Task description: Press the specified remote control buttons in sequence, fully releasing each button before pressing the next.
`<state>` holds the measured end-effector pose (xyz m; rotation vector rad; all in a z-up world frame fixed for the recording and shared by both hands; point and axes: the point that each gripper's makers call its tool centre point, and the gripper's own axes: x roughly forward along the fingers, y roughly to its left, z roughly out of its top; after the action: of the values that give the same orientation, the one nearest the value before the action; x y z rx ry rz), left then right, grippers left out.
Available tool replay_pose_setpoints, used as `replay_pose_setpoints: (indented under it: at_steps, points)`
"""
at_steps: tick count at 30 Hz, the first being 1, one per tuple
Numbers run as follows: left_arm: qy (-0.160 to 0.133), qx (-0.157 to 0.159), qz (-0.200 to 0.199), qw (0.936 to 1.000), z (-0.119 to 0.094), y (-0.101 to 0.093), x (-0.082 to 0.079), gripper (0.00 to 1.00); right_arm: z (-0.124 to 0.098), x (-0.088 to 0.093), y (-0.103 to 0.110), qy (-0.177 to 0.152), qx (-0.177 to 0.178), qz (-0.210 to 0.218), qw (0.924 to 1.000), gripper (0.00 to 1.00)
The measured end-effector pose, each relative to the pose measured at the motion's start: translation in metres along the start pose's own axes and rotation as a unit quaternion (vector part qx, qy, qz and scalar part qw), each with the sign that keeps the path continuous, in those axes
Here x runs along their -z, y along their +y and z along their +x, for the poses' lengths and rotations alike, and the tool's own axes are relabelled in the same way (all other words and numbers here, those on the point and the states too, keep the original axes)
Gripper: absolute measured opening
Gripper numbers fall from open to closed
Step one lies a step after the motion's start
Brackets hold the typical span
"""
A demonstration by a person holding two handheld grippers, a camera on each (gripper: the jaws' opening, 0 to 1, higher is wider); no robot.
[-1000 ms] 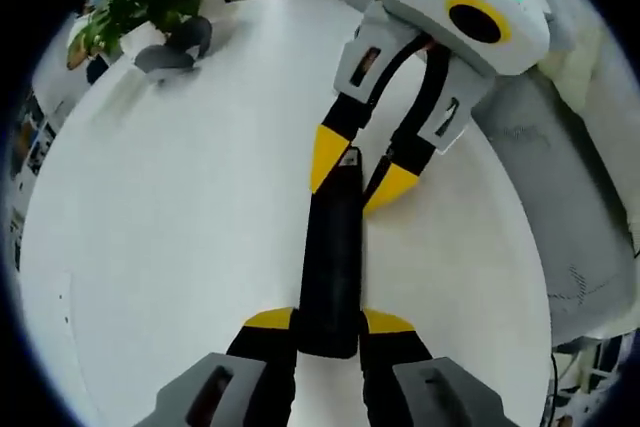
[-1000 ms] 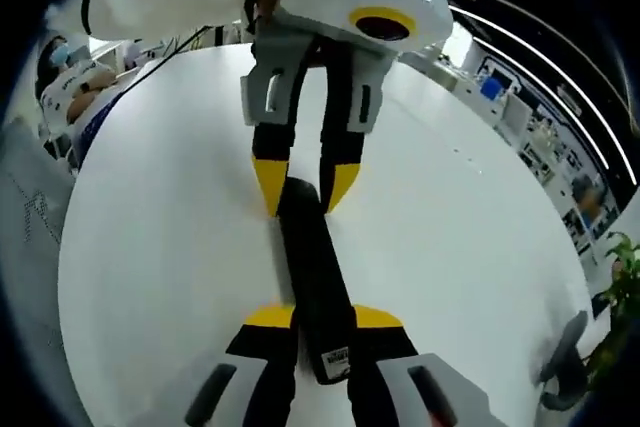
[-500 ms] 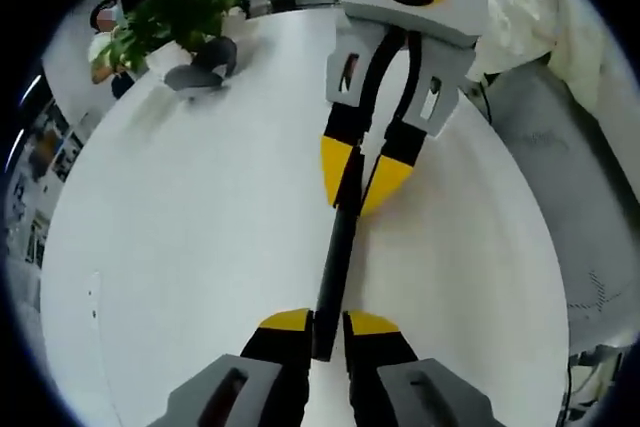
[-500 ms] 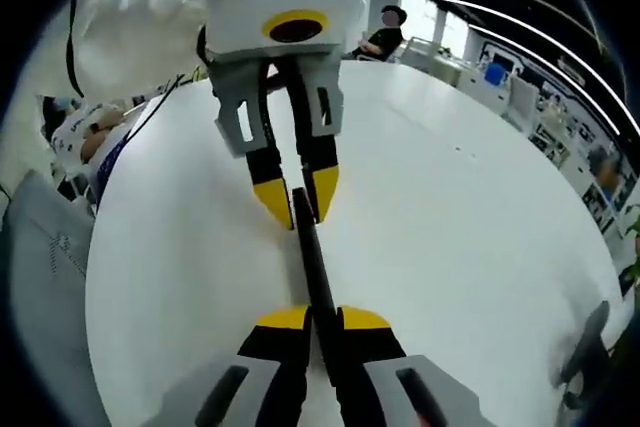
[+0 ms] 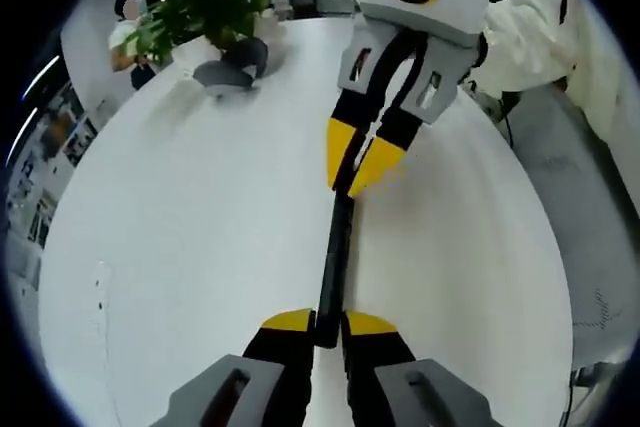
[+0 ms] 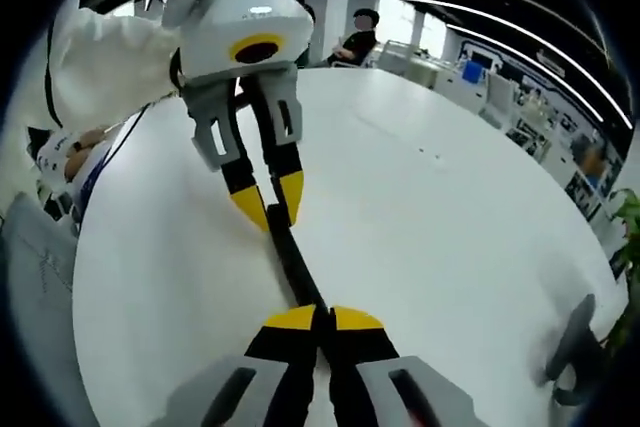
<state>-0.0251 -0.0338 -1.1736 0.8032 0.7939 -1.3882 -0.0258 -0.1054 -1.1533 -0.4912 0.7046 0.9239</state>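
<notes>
In the left gripper view, the left tool (image 5: 327, 323) is seen at six o'clock, clenched on the near end of the remote control (image 5: 335, 257), which is turned edge-on and runs up toward twelve o'clock above the white surface (image 5: 180, 247). The right tool (image 5: 358, 162) comes down from one o'clock and is closed on the far end of the remote. A potted plant (image 5: 215, 7) stands on the surface at eleven o'clock, well apart.

In the right gripper view, the right tool (image 6: 322, 322) at six o'clock is grasping the remote control (image 6: 290, 262), again seen as a thin dark strip. The left tool (image 6: 270, 202) reaches in from eleven o'clock and is clamped on the opposite end. A seated person (image 6: 358, 37) is seen at twelve o'clock, beyond the surface (image 6: 450, 237).

With the remote on edge and pinched at both ends, its buttons cannot be seen, so no button can be pressed as it stands. Were one tool released to press, the thin remote could be judged likely to twist or slip from the other, and the wrong button might be struck.
</notes>
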Motion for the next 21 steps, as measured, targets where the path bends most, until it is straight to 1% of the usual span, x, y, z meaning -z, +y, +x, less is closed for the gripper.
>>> replay_pose_setpoints:
  at_steps: [2,3,5,6,7,8,10,14,16,17,19,21]
  points:
    - [-0.002,0.005,-0.003,1.0,0.001,0.002,-0.001,0.09,0.003,0.002,-0.003,0.004,0.0,0.006,1.0,0.0]
    - [-0.002,0.001,-0.009,1.0,0.001,0.005,-0.002,0.09,0.006,0.004,-0.005,0.009,-0.001,0.008,0.9999,0.0]
    - [-0.003,-0.014,-0.001,0.9999,0.0,0.01,-0.003,0.1,0.008,0.005,-0.009,0.011,0.009,0.007,0.9999,0.0]
    - [-0.01,-0.017,-0.011,0.9997,-0.001,0.013,-0.005,0.1,0.008,0.004,-0.011,0.007,0.011,0.01,0.9999,0.0]
    - [-0.015,-0.009,-0.025,0.9995,-0.001,0.013,-0.005,0.1,0.008,0.002,-0.011,0.004,0.008,0.014,0.9999,0.0]
    - [-0.018,-0.008,-0.036,0.9991,-0.001,0.014,-0.006,0.11,0.008,0.001,-0.013,0.001,0.011,0.019,0.9998,0.0]
    - [-0.022,-0.009,-0.036,0.9991,-0.002,0.017,-0.005,0.11,0.008,-0.001,-0.019,-0.001,0.023,0.016,0.9996,0.0]
    - [-0.041,-0.002,-0.079,0.9961,-0.002,0.024,-0.01,0.1,0.008,-0.001,-0.024,-0.005,0.028,0.024,0.9993,0.0]
    - [-0.042,-0.011,-0.062,0.9972,-0.002,0.026,-0.011,0.1,0.006,0.0,-0.027,-0.006,0.031,0.025,0.9992,0.0]
    - [-0.042,-0.015,-0.059,0.9973,-0.002,0.027,-0.012,0.1,0.005,-0.001,-0.028,-0.007,0.031,0.026,0.9992,0.0]
    - [-0.041,-0.011,-0.059,0.9973,-0.002,0.026,-0.013,0.11,0.002,-0.001,-0.029,-0.009,0.033,0.026,0.9991,0.0]
    - [-0.04,-0.015,-0.059,0.9974,-0.001,0.026,-0.013,0.12,-0.003,-0.002,-0.031,-0.011,0.036,0.025,0.999,0.0]
